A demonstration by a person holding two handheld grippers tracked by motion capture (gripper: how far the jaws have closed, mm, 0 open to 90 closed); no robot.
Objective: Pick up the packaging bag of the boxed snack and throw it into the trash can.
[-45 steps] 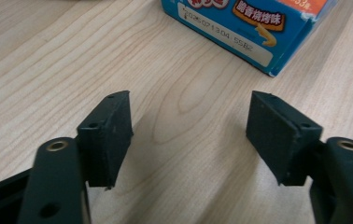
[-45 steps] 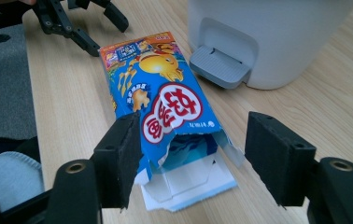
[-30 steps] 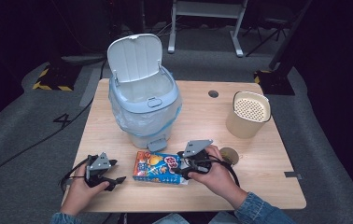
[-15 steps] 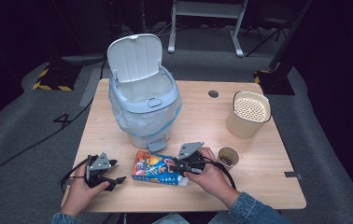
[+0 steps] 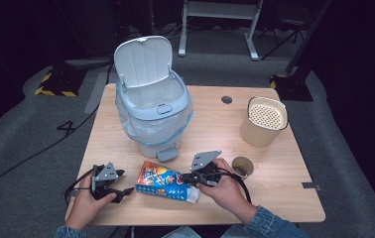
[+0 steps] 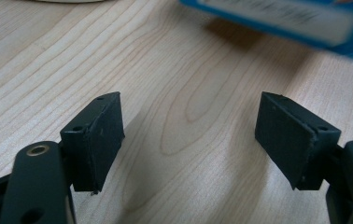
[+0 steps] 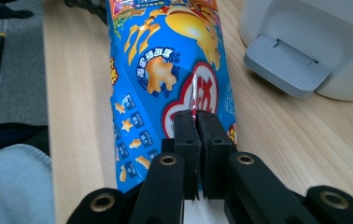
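Since a second ago the right tool [image 5: 191,177] has slid left a bit along the snack bag [image 5: 163,180], which looks slightly turned on the table [image 5: 275,163] — left tool [image 5: 121,184] hasn't budged. From above, the bag lies in front of the bin [image 5: 153,111], between both tools. Left gripper view: jaws spread wide over bare wood, nothing between them, blue bag edge [image 6: 277,18] just ahead. Right gripper view: jaws pressed together, pinching a fold of the bag [image 7: 165,70] — bin pedal [image 7: 284,65] beside it.
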